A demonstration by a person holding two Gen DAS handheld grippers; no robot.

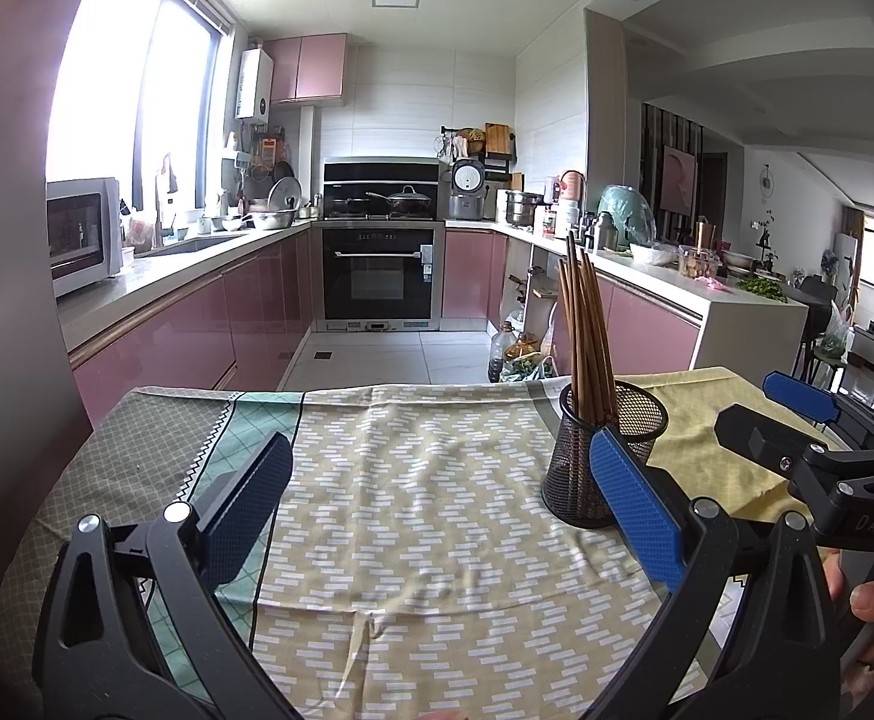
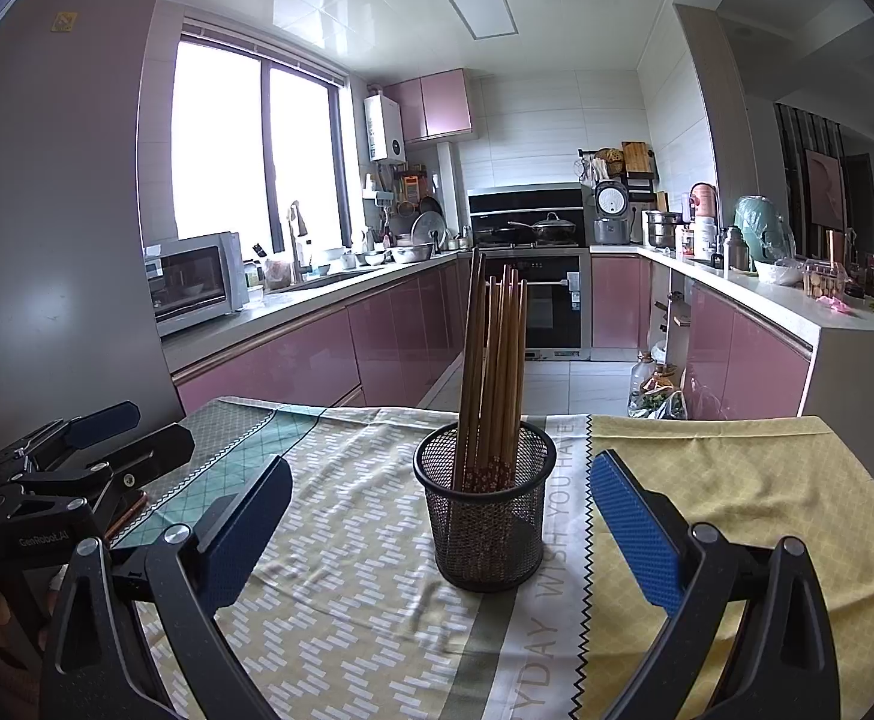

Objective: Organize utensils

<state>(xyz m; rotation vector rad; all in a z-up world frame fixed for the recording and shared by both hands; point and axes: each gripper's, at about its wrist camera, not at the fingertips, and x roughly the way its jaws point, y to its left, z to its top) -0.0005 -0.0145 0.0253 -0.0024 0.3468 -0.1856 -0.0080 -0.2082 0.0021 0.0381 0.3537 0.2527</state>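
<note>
The desk (image 2: 736, 480) fills the near ground of both views, spread with a patchwork cloth (image 2: 377, 570) of olive brick pattern, teal lattice and yellow, and beyond its far edge the kitchen opens out. Nothing lies loose on the cloth as far as either camera shows; no stray utensil is visible anywhere on it.

The left tongs (image 1: 437, 504) are spread wide with nothing between their blue pads, hanging low over the middle of the cloth, with the holder just beside their right finger. The right tongs (image 2: 439, 516) are likewise released and empty, and in the right wrist view they frame the holder squarely, one finger on each side but apart from it.

The black mesh holder (image 2: 484, 516) stands upright on the cloth near the seam between the olive and yellow panels. In it the bundle of wooden chopsticks (image 2: 490, 372) stands on end, leaning slightly and fanning a little at the top, patterned ends down inside the mesh.

My reading is that the gathering step is done or nearly so, since the chopsticks already sit in the holder. The next move probably calls either for drawing both tongs back and away, or for closing the right tongs gently on the holder's wall to shift it; a hasty squeeze could tip the tall, top-heavy bundle
</note>
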